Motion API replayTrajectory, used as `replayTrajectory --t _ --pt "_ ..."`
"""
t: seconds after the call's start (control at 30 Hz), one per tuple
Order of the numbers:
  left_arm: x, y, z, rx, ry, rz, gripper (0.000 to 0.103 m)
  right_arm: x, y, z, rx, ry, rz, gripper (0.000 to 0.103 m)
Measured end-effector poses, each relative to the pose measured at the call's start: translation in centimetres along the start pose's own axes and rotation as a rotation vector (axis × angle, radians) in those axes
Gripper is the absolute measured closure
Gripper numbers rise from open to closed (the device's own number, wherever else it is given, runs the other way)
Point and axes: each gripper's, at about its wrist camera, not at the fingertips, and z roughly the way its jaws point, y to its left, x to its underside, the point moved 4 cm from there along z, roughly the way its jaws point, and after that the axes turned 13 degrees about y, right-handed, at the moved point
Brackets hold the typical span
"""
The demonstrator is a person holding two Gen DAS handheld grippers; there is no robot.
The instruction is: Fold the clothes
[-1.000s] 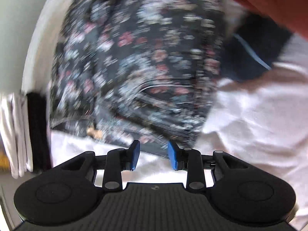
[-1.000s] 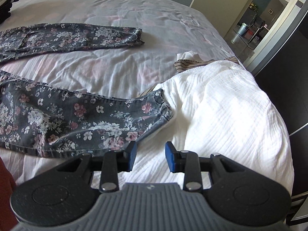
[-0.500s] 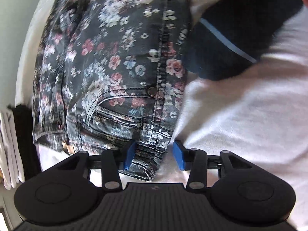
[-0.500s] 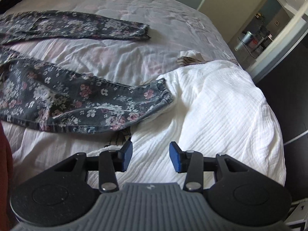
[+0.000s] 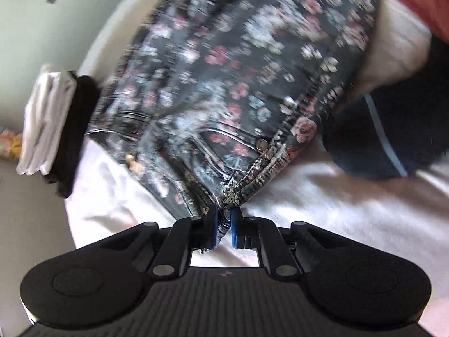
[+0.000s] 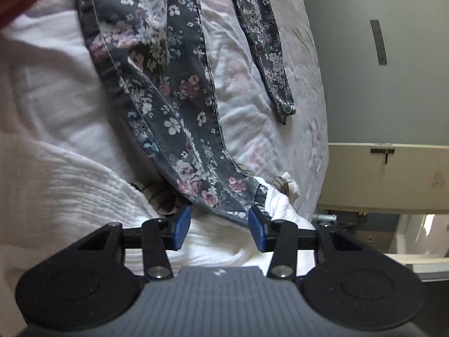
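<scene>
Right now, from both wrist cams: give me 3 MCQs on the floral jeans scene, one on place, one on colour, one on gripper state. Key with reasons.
1. Where is the right gripper relative to the floral jeans?
A. At the hem of the near leg
B. At the waistband
C. Over the far leg

2. What colour are the gripper pads?
A. Red
B. Blue
C. Green

3. What state is the left gripper in?
A. Wide open above the bed
B. Shut on nothing
C. Shut on the jeans' waist corner

Key: 1 A, the near leg's hem lies between its spread fingers; 2 B, the pads are blue in both views; 3 C, the pads pinch floral denim near the waist button.
</scene>
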Motion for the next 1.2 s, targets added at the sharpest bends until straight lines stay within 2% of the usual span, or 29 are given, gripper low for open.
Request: replayTrajectory --t 0.1,0.17,0.2,0.23,0.3,0.4,0.57,0.73,0.97,1.2 --pt "-0.1 0.9 -1.7 -0.027 -0.025 -0.059 0.093 -0.5 0.3 1.7 0.069 0.017 -0.091 0.058" --pt "-0.5 1.9 -2.7 -0.054 -0.052 -0.086 0.093 -0.9 0.5 2.7 0.076 0.047 -0.118 0.07" --pt "-0.7 2.5 -3.3 -0.063 -0.065 -0.104 0.093 -1.1 0.2 2.9 0.063 0.059 -0.099 0.087" --pt "-0.9 3.1 -3.8 -0.071 -0.079 -0.122 0.093 -1.3 0.0 3.1 0.049 0.071 -0.08 0.094" --pt "-1.1 4.4 -4.8 -0.078 -0.101 -0.174 0.093 -1.4 -1.0 2.9 0.044 0.067 -0.006 0.1" --pt "-1.5 6.5 -5.9 -0.081 -0.128 -0.247 0.094 -1.3 -3.1 2.3 0.05 0.065 0.113 0.1" --pt "-1.7 9.7 -7.5 -0.104 -0.158 -0.312 0.094 -1.4 -7.9 2.0 0.068 0.076 0.307 0.101" --pt "-2.9 13.6 -8.2 -0.115 -0.182 -0.369 0.094 -3.5 -13.4 2.9 0.066 0.084 0.446 0.101" --pt "-7.1 19.7 -5.7 -0.126 -0.14 -0.412 0.093 -9.7 -19.5 7.5 0.048 0.107 0.464 0.101" --pt "-12.5 24.4 1.4 -0.164 -0.04 -0.418 0.093 -16.9 -22.5 14.4 0.005 0.129 0.434 0.101"
